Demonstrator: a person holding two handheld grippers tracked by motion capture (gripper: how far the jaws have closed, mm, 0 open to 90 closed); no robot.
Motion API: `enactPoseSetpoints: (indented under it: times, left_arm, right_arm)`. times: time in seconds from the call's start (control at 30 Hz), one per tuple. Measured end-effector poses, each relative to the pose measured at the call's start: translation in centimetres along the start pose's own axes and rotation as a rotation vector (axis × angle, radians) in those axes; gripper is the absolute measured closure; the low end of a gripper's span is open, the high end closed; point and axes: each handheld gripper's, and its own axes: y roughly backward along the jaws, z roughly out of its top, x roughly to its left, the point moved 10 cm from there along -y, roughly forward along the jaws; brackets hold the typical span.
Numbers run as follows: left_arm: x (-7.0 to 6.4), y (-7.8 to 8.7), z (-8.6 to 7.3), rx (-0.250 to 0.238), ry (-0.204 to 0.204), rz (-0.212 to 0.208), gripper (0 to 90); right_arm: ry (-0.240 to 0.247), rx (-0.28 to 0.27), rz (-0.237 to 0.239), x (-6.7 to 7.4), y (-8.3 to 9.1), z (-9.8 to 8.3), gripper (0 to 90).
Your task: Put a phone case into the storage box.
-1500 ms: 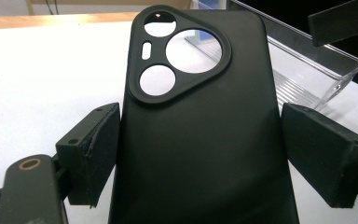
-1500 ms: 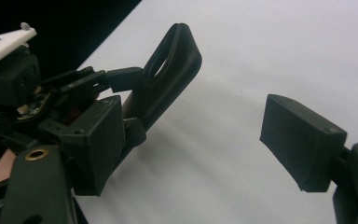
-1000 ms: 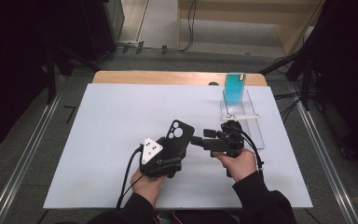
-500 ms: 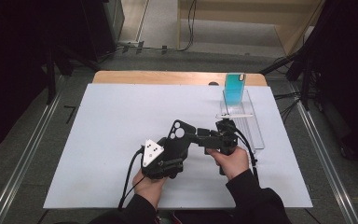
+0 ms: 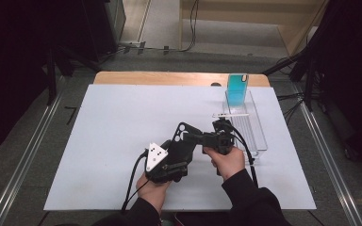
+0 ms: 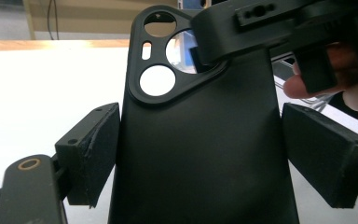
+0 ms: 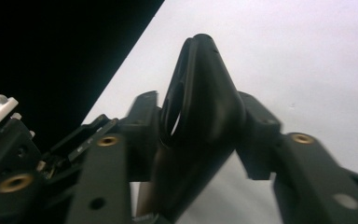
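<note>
Now the left gripper (image 5: 178, 149) fingers hold the black phone case (image 6: 200, 154); the right gripper (image 5: 194, 137) fingers have just been closing on its edge at three o'clock.

Open white table (image 5: 103, 141) leftward; clear tray (image 5: 257, 136) and upright teal case (image 5: 238, 89) blocking right

Black phone case (image 7: 205, 126) between closing jaws
</note>
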Motion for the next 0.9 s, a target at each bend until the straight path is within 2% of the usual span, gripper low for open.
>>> enactPoseSetpoints:
  times: [0.03, 0.1, 0.23, 0.33, 0.5, 0.7, 0.9]
  left_arm:
    - [-0.1, 0.0, 0.0, 0.0, 0.003, -0.005, 15.1]
    - [-0.1, 0.0, 0.0, -0.002, 0.002, -0.006, 15.0]
    - [-0.2, 0.0, 0.0, -0.004, 0.016, -0.022, 14.6]
    - [-0.3, 0.0, 0.0, -0.008, 0.039, -0.043, 14.4]
    - [-0.4, 0.0, 0.0, -0.012, 0.052, -0.063, 14.2]
    - [-0.5, 0.0, 0.1, -0.017, 0.04, -0.067, 13.8]
    - [-0.5, 0.0, 0.3, -0.009, 0.043, -0.1, 12.8]
  right_arm:
    - [-0.005, -0.003, 0.007, 0.0, 0.0, 0.0, 65.5]
    - [-0.009, -0.005, 0.014, 0.1, 0.1, 0.1, 71.1]
    - [-0.011, 0.002, 0.027, 0.4, 0.4, 0.1, 75.5]
    - [-0.018, -0.003, 0.064, 0.6, 0.5, 0.2, 79.4]
    - [-0.007, 0.0, 0.088, 1.1, 0.7, 0.3, 81.9]
    - [0.012, 0.008, 0.103, 1.4, 0.8, 0.3, 82.6]
    - [0.021, 0.004, 0.116, 1.8, 1.0, 0.4, 82.8]
